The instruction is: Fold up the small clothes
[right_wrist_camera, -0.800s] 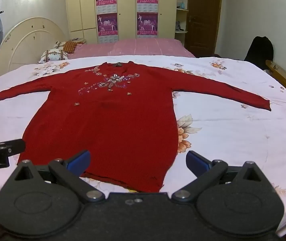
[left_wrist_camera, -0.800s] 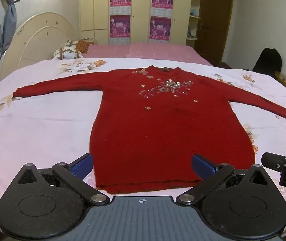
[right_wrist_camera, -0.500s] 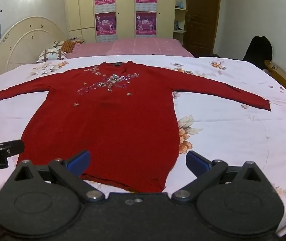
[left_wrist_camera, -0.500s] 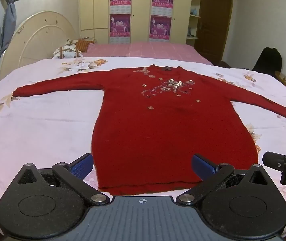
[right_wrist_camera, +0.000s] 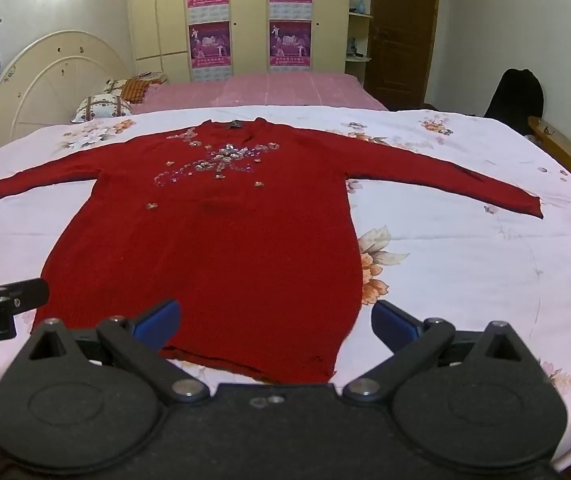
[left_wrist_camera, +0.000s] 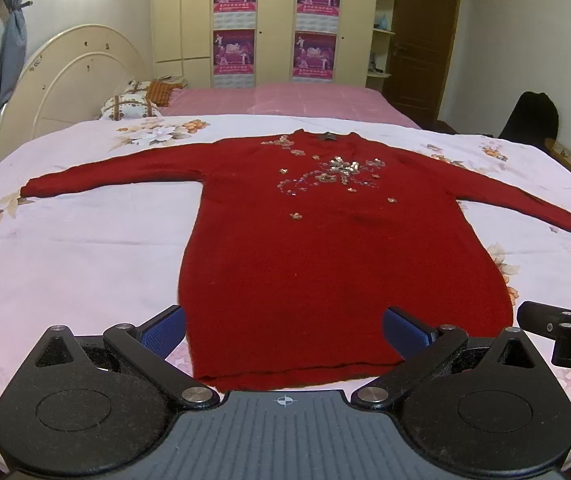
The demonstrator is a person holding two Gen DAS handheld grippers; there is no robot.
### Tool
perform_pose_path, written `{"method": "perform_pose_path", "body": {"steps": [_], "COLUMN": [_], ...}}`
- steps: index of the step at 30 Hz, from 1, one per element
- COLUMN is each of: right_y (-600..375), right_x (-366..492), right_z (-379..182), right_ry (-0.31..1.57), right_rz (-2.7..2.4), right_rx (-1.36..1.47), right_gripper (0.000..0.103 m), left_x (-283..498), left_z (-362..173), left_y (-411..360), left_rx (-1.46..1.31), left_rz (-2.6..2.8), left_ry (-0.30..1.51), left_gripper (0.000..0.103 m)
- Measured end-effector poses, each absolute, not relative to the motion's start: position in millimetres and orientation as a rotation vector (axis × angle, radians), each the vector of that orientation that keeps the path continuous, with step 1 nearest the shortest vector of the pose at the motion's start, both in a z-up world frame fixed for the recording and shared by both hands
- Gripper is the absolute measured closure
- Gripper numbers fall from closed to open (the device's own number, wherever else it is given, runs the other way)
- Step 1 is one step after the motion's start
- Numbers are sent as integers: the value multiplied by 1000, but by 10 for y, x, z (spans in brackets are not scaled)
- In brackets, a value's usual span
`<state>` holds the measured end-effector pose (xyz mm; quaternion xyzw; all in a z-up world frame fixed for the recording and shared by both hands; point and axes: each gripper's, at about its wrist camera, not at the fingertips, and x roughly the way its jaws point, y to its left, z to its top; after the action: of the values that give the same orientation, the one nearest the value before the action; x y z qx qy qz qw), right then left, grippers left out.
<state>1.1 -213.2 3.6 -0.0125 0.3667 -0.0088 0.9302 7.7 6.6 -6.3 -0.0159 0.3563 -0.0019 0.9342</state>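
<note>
a red knit sweater (left_wrist_camera: 337, 264) with a sequin flower spray (left_wrist_camera: 333, 170) on the chest is lying flat and face up on the floral bedspread (left_wrist_camera: 65, 264), both sleeves spread wide and the hem (left_wrist_camera: 285, 376) nearest the cameras. the left claw (left_wrist_camera: 285, 330) is hovering over the hem's left half with its blue pads wide apart and gripping nothing, and the right claw (right_wrist_camera: 273, 324) is hovering over the hem's right corner, likewise apart and empty. nothing is folded yet, so the step in hand is probably reaching out for a first grip. to do it well, each claw should be pinching only the garment, not the bedspread beneath, and taking matching points on both sides so the fold line runs straight. folding the sleeves in across the body first looks sensible, lifting low and laying them flat so the knit isn't stretching or bunching around the sequins.
</note>
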Motion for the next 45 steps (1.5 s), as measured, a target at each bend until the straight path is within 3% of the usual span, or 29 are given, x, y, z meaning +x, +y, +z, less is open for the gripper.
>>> {"method": "perform_pose_path", "body": {"steps": [45], "right_y": [-2271], "right_x": [-40], "right_z": [76], "right_ry": [740], "right_rz": [-25], "right_rx": [-5], "right_gripper": [2], "left_x": [33], "left_z": [-1], "left_y": [-15], "left_rx": [-28], "left_rz": [-15], "left_ry": [729], "left_gripper": [0]}}
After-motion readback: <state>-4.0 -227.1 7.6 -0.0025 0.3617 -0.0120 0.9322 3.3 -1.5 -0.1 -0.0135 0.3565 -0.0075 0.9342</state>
